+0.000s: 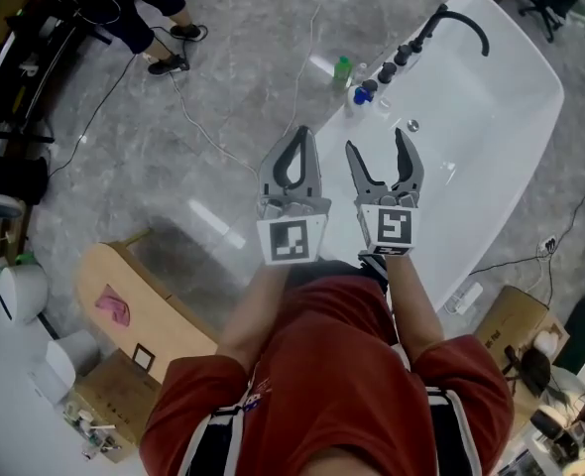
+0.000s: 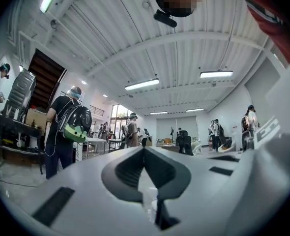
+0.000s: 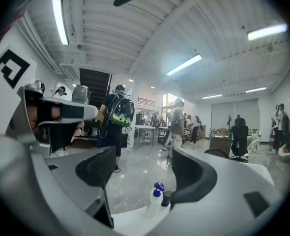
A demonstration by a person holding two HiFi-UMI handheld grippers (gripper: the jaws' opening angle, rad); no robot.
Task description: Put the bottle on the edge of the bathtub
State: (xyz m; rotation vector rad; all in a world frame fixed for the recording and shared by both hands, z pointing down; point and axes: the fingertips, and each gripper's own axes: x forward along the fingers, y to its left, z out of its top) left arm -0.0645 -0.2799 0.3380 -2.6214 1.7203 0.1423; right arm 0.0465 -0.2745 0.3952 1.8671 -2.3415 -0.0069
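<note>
A white bottle with a blue cap (image 1: 361, 95) stands on the near rim of the white bathtub (image 1: 491, 137), next to black tap knobs (image 1: 387, 70). In the right gripper view the same bottle (image 3: 156, 195) shows low between the jaws, still some way off. A green bottle (image 1: 342, 69) stands at the rim's outer side; I cannot tell whether it is on the rim or the floor. My left gripper (image 1: 302, 135) is shut and holds nothing, and its tips meet (image 2: 144, 150). My right gripper (image 1: 377, 145) is open and empty (image 3: 142, 170), held over the tub's near end.
A black curved spout (image 1: 461, 23) rises at the tub's far end. Cables (image 1: 203, 132) trail over the grey floor. A wooden cabinet (image 1: 144, 305) stands at lower left, a cardboard box (image 1: 511, 325) at lower right. A person (image 1: 144, 8) stands at top left.
</note>
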